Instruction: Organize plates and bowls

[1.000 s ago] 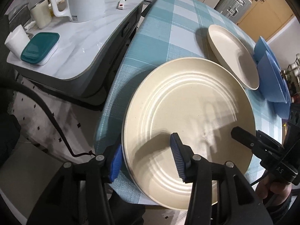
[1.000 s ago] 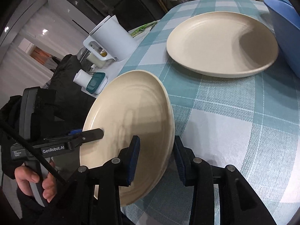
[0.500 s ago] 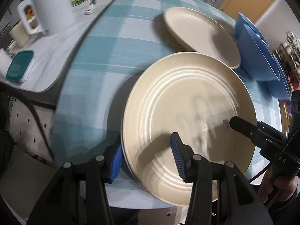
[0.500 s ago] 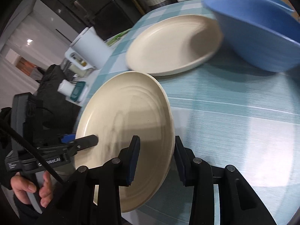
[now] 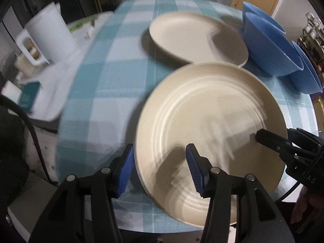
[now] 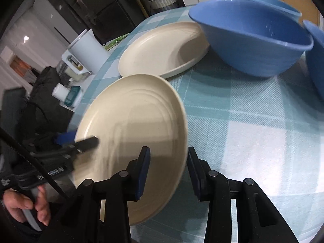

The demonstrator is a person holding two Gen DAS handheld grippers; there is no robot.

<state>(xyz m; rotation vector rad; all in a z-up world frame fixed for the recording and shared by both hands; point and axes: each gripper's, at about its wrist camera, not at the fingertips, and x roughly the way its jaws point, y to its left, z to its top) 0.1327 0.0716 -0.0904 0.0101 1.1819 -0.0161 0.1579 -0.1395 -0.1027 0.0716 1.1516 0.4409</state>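
A cream plate (image 5: 210, 121) hangs tilted above the checked cloth, held at two sides. My left gripper (image 5: 160, 170) straddles the plate's left rim, one blue pad under the edge and the other on the upper face; its jaws are opening slightly. My right gripper (image 6: 168, 170) is shut on the opposite rim of the same plate (image 6: 131, 121). A second cream plate (image 5: 198, 40) lies flat just beyond the held one. Blue bowls (image 5: 269, 46) stand nested to the right of it, and the nearest bowl (image 6: 251, 44) touches that plate's far side.
The round table's teal checked cloth (image 5: 113, 81) has bare room left of the plates. A lower side counter to the left carries a white jug (image 5: 50, 40) and a teal-lidded box (image 5: 29, 95). A person's hand (image 6: 26, 208) grips the left tool's handle.
Both grippers have carried the cream plate from over the table's near edge further in, toward the second plate and the blue bowls. The left gripper has rolled somewhat.
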